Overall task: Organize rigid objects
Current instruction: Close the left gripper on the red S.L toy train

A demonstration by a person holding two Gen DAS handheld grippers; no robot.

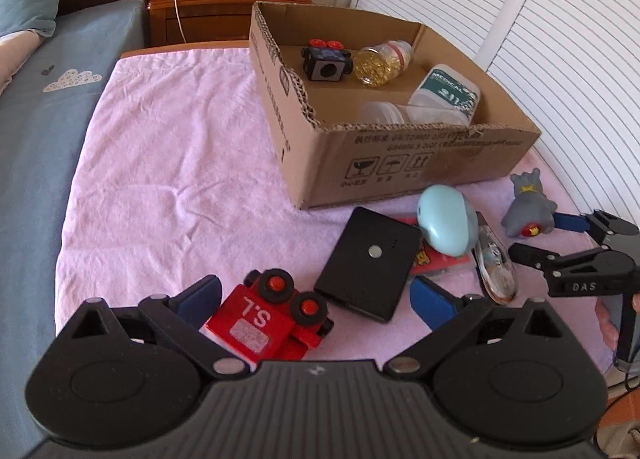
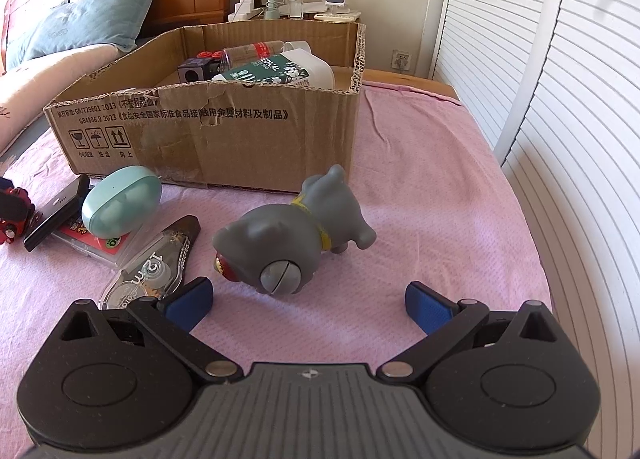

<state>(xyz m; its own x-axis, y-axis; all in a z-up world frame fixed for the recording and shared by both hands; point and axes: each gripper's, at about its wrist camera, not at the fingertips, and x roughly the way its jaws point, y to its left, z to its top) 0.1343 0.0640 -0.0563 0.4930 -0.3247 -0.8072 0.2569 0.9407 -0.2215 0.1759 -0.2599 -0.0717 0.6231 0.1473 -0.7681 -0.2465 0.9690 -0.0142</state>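
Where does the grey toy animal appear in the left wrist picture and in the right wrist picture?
Left wrist view: the grey toy animal lies at the right edge, just beyond the right gripper.
Right wrist view: it lies on its side in the centre, ahead of the open fingers.
Shared landmark: the cardboard box behind it.

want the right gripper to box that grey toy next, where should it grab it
Across the round body of the grey toy, which lies on its side just ahead of the open right gripper. Come straight in low from the near side, fingers flanking the belly; the ears and tail look too small and tapered to hold.
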